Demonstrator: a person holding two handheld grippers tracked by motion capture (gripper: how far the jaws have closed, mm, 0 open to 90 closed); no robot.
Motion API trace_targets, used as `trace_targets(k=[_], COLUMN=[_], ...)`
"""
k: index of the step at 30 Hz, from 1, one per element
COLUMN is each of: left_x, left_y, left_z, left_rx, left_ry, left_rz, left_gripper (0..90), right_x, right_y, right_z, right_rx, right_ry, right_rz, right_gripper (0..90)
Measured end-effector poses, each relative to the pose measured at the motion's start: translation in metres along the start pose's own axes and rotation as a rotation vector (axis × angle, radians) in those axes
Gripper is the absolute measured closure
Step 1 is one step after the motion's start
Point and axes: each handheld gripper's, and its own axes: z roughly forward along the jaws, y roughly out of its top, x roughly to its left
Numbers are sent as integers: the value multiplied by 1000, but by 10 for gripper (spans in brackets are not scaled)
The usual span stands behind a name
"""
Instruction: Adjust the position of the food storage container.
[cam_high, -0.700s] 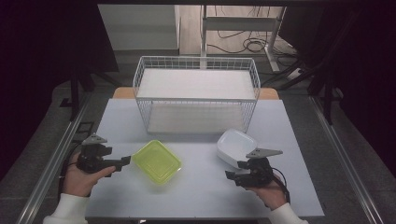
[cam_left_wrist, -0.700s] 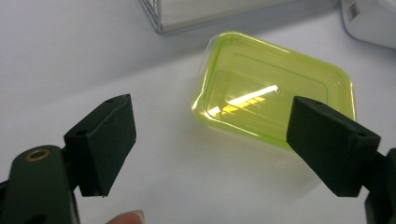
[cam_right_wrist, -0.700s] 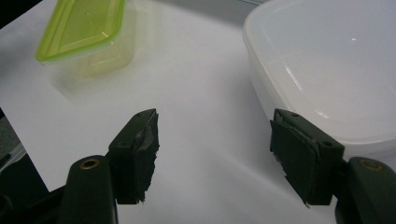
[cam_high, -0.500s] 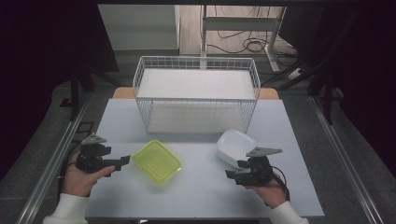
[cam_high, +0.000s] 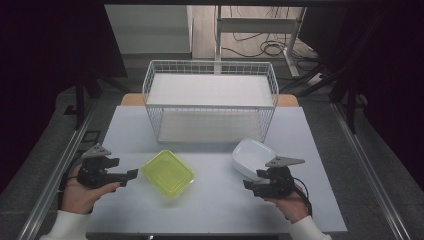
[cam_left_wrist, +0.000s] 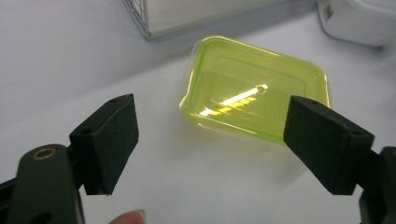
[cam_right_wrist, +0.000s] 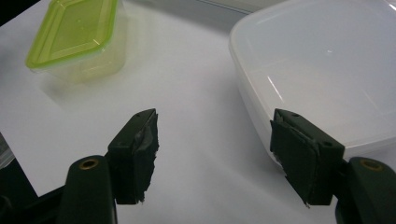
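Containers of two kinds are seen on the white counter (cam_high: 220, 200): a lime-green translucent plastic container (cam_high: 168, 172), rectangular with rounded corners and a glossy lid, and a white plastic container (cam_high: 252, 155), smooth and rounded. The left gripper (cam_high: 131, 174) is held with jaws spread wide and empty, the green container lying just beyond them at 3 o'clock. The right gripper (cam_high: 248, 184) is likewise held wide open, nothing clamped, the white container just beside its jaws at 12 o'clock. A white wire basket (cam_high: 210, 102) stands behind both.

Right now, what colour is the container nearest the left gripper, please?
Translucent yellow-green container, clearest in the left gripper view.
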Motion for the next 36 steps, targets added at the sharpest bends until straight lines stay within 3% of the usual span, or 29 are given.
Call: trace_targets(k=[11,15,20,24,30,36], left_x=[-4,-9,-17,-27,-40,-45], left_y=[1,1,2,0,-3,-8], left_z=[1,1,1,5,21,35], left_rx=[42,62,106,141,246,297], left_ry=[-18,-32,-27,-60,-92,-125], left_rz=[11,38,79,104,178,197], left_gripper=[360,436,459,526,629,721], right_x=[-5,-4,-3,-2,-2,-2], right_y=[0,0,1,1,2,2], right_z=[1,2,3,4,4,5], right_rx=[12,16,18,19,21,19], right_ry=[1,1,-6,-8,-9,-7], right_rz=[9,2,0,-8,-11,-13], right_gripper=[324,324,321,320,317,315])
